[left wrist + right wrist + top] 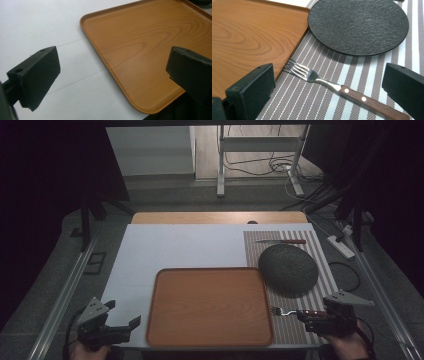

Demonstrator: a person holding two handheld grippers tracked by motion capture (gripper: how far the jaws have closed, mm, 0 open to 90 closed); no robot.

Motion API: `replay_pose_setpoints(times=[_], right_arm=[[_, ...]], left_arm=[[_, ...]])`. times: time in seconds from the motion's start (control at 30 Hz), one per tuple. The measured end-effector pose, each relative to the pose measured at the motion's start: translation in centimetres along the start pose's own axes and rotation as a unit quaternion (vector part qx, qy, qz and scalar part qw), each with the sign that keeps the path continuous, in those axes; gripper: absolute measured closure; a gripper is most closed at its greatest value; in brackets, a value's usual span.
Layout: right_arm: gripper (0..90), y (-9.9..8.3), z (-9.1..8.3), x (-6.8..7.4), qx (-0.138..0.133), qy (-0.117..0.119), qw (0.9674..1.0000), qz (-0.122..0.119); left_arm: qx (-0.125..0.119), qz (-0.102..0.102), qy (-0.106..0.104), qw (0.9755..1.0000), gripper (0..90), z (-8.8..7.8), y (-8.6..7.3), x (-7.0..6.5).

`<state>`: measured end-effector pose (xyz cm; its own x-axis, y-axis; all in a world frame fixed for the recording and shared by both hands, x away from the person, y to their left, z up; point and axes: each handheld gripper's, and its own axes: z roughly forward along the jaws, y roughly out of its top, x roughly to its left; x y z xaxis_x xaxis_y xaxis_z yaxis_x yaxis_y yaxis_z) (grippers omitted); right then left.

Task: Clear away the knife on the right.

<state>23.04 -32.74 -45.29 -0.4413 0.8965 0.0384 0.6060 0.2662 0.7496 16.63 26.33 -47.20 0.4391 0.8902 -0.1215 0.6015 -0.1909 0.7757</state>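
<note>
Reaching: right gripper [329,87] released, straddling fork [324,82] | tray [249,37] at 9 o'clock | next: clench handle | left gripper [112,75] released, idling.

The room is dim, with black darkness closing in at both sides of the high view. A grey carpeted floor [165,195] spreads behind the white-topped desk [170,245], whose far edge shows a strip of pale wood. Beyond it stands a white metal frame on two legs [260,150], with dark cables [260,167] coiled on the floor beneath it. A white wall panel [150,150] catches light at the back. A white power strip [341,246] lies on the floor to the desk's right.
</note>
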Motion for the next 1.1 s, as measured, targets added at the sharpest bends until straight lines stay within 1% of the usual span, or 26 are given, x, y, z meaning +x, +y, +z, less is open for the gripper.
replay_pose_setpoints(times=[0.07,0.27,0.3,0.4,0.7,0.9,1.1], right_arm=[[0.0,0.03,0.04,0.05,0.005,0.004,1.0,-0.003],[0.0,0.11,0.17,0.21,0.007,0.005,0.9999,-0.01],[0.0,0.16,0.28,0.31,0.011,0.009,0.9998,-0.016],[0.0,0.18,0.34,0.41,0.013,0.007,0.9997,-0.021],[0.0,0.24,0.44,0.37,0.016,0.009,0.9997,-0.018],[0.0,0.3,0.48,0.36,0.017,0.017,0.9995,-0.021],[0.0,0.71,0.47,0.47,0.009,0.015,0.9995,-0.027]], left_arm=[[0.005,0.0,-0.001,1.0,0.1,0.09,0.06,0.02],[0.004,-0.008,-0.002,1.0,0.0,-0.04,-0.06,0.19],[0.004,-0.009,-0.002,1.0,0.0,-0.04,-0.07,0.19],[0.006,-0.01,-0.004,0.9999,0.1,0.02,-0.04,0.26],[0.009,-0.008,-0.005,0.9999,0.6,0.01,-0.1,0.21],[0.012,-0.007,-0.004,0.9999,0.8,0.05,-0.08,0.16],[0.012,-0.01,-0.006,0.9999,0.9,0.07,-0.11,0.23]])
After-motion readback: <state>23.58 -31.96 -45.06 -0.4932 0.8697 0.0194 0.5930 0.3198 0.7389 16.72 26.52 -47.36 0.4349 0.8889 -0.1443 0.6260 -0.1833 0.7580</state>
